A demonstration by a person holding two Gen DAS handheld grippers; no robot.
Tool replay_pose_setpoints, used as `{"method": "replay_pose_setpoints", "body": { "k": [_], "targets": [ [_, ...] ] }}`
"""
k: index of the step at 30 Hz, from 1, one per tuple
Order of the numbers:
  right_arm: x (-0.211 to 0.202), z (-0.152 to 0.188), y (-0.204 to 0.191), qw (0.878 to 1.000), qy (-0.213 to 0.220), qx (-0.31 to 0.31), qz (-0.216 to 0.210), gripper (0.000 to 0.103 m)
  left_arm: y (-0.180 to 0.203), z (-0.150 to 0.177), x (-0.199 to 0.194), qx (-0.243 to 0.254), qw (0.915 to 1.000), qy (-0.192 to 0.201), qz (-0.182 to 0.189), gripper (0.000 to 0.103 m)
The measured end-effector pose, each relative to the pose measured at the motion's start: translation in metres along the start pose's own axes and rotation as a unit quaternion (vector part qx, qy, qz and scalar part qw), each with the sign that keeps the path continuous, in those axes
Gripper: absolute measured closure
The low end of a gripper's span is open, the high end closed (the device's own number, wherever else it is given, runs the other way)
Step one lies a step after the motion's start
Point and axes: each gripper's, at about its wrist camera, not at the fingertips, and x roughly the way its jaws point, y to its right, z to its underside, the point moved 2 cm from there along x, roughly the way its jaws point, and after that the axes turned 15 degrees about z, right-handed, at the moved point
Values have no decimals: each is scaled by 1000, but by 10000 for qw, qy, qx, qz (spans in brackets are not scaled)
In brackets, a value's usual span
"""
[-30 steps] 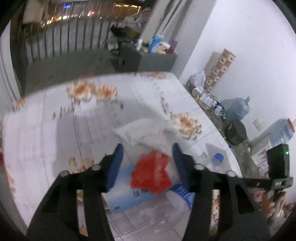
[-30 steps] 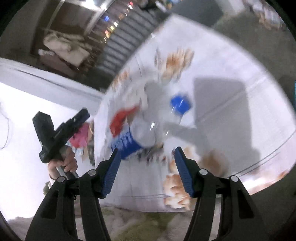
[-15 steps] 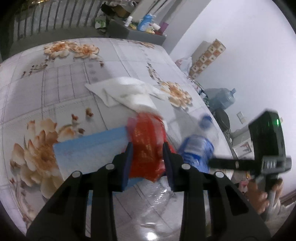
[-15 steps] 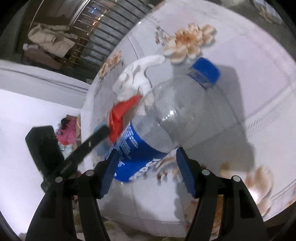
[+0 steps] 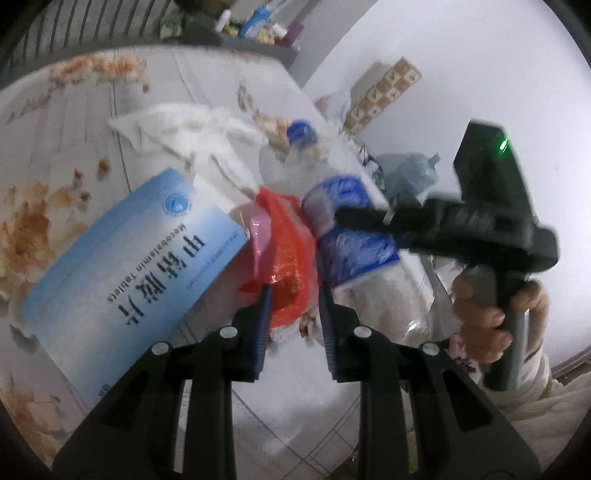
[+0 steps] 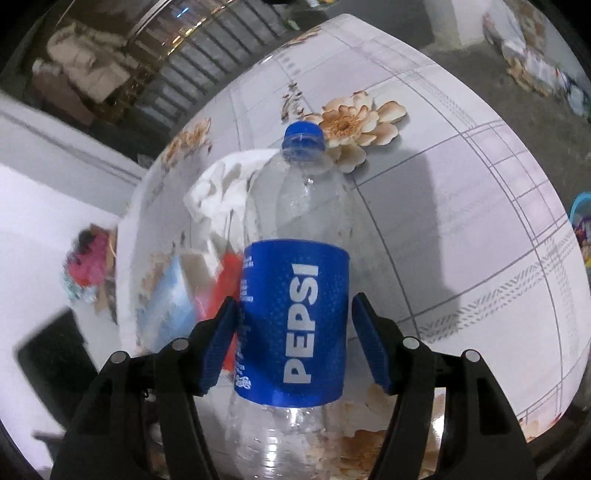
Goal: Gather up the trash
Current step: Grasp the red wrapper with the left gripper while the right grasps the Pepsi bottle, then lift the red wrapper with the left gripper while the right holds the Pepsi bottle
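A crumpled red wrapper (image 5: 291,254) lies on the flowered table (image 5: 74,110), between a blue-and-white tablet box (image 5: 129,273) and a clear Pepsi bottle (image 5: 347,240) on its side. My left gripper (image 5: 295,325) is closing on the wrapper's near end, and the pads pinch it. A white tissue (image 5: 184,129) sits behind. In the right wrist view the bottle (image 6: 295,295) lies between the jaws of my right gripper (image 6: 295,332). That gripper is open: its left pad is at the blue label and a thin gap shows on the right. The wrapper (image 6: 229,273) shows beside the bottle.
The table's rim (image 6: 517,398) curves close by on the right. Beyond it on the floor stand a large water jug (image 5: 410,170) and a patterned carton (image 5: 384,92). A grey shelf with small bottles (image 5: 255,26) and a railing (image 6: 207,85) are behind the table. A hand (image 5: 491,314) holds the right gripper's handle.
My left gripper dropped toward the table and its jaws narrowed around the red wrapper. My right gripper moved in until the bottle lay between its jaws, with the opening about the same.
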Motion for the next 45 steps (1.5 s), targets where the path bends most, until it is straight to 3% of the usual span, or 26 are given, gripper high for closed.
{"method": "replay_pose_setpoints", "body": {
  "k": [4,6,10,15,22,27,36,45],
  "targets": [
    [-2,5,-8,9993,170,-231,227,44,8,-3,-3,170,9998,-3,-113,79],
    [-8,8,-3,9984,259,-292,418,44,9,-3,-4,177,9997,-70,-121,74],
    [-12,9,11,9971,343,-212,638,44,18,0,2,417,9986,-144,-300,52],
    [-18,15,30,9965,399,-109,733,44,21,-2,26,577,9963,-342,-535,53],
    [-24,19,50,9958,451,126,791,44,32,-3,64,843,9936,-718,-242,54],
    [-28,21,62,9953,477,184,816,43,48,0,67,1172,9894,-826,-208,52],
    [-28,19,68,9963,474,202,688,43,60,-8,49,1506,9837,-512,-844,41],
    [-30,20,71,9967,496,246,592,36,48,-14,82,1535,9751,-847,-1360,41]
  ]
}}
